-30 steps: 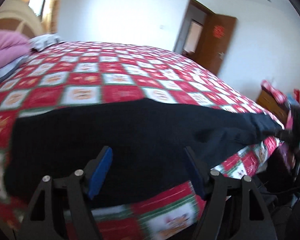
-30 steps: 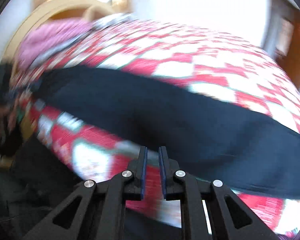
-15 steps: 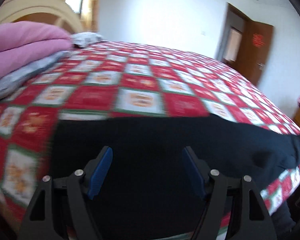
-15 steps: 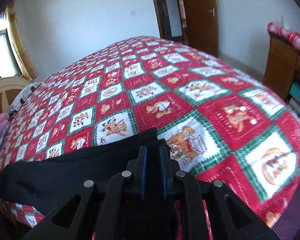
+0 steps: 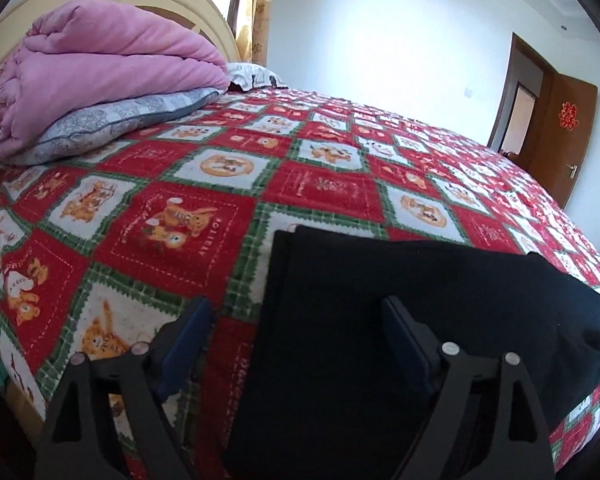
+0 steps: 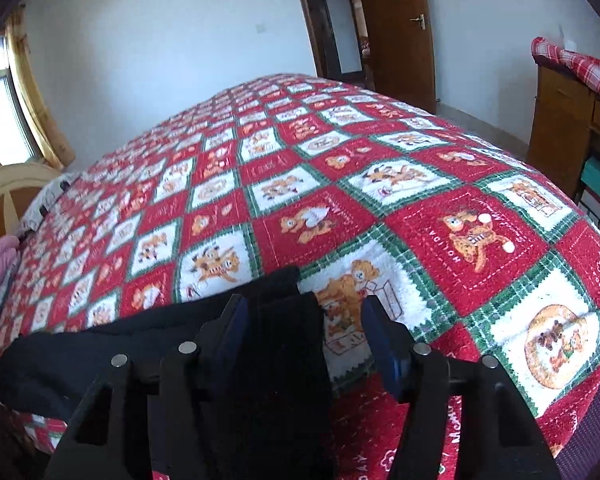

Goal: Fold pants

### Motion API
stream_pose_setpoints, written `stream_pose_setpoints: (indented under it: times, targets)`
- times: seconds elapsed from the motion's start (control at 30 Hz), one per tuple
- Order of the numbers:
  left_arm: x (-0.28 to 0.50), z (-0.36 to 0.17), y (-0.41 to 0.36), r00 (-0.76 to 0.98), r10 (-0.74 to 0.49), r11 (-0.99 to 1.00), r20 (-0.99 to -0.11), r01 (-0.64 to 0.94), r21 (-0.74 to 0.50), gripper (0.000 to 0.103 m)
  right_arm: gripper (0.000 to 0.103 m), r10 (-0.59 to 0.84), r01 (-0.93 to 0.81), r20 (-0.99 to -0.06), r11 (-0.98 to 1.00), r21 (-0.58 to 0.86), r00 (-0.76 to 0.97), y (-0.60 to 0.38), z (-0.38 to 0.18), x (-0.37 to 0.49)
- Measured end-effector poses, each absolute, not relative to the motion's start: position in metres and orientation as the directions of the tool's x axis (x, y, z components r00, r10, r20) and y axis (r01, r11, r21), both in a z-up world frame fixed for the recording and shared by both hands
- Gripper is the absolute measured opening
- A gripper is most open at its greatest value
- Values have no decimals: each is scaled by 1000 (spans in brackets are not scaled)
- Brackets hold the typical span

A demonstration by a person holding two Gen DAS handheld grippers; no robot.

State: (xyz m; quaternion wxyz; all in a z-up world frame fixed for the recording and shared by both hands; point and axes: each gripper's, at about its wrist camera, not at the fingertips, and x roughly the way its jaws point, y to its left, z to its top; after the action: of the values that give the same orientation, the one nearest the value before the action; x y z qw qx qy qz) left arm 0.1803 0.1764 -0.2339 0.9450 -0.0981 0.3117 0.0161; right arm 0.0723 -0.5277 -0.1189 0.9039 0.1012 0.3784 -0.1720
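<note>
Black pants (image 5: 380,300) lie flat along the near edge of the bed. In the left wrist view their waist end sits at centre and the legs run off to the right. My left gripper (image 5: 296,332) is open, its jaws straddling the waist edge just above the cloth. In the right wrist view the leg cuffs (image 6: 284,320) lie between the open jaws of my right gripper (image 6: 302,330), and the pants (image 6: 100,344) stretch away to the left.
The bed (image 5: 320,188) wears a red, white and green checkered blanket (image 6: 340,184). A pink folded quilt (image 5: 92,76) on grey pillows (image 5: 112,120) sits by the headboard. A wooden cabinet (image 6: 568,132) stands at right, doors (image 6: 400,28) at the back.
My right gripper has opened, letting go of the leg cuffs onto the blanket. My left gripper has shifted left toward the waist end and stays open.
</note>
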Motion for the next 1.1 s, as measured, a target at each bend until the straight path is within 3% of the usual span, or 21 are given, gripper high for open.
stream_pose_setpoints:
  times: [0.07, 0.17, 0.47, 0.6, 0.73, 0.8, 0.87, 1.03, 1.1]
  targets:
    - [180, -234, 179, 809, -36, 981, -587, -82, -174, 92, 26, -204, 373, -744, 925, 66, 637, -529, -125, 78]
    - [180, -234, 181, 814, -42, 982, -579, -73, -174, 94, 9, -183, 362, -744, 928, 84, 642, -529, -126, 79]
    - [180, -239, 182, 832, -40, 983, -553, -65, -170, 99, 8, -223, 356, -648, 931, 80, 729, -521, -85, 94]
    - [178, -241, 182, 841, -37, 985, -540, -59, -160, 99, 8, -249, 393, -684, 917, 60, 686, -528, -105, 108]
    - [177, -242, 182, 847, -37, 987, -531, -51, -151, 100, 9, -278, 399, -724, 917, -4, 631, -533, -135, 115]
    - [177, -239, 180, 842, -24, 989, -540, -59, -135, 100, 22, -280, 410, -702, 912, 19, 655, -533, -127, 109]
    - [173, -230, 178, 841, 2, 993, -540, -67, -101, 100, 54, -314, 432, -677, 902, 8, 666, -530, -116, 100]
    - [162, -215, 199, 844, 66, 990, -533, -122, -70, 99, 55, -371, 422, -609, 904, -64, 701, -501, -100, 77]
    - [163, -216, 218, 826, 63, 981, -560, -153, -116, 92, 55, -362, 393, -596, 916, -83, 717, -485, -100, 74]
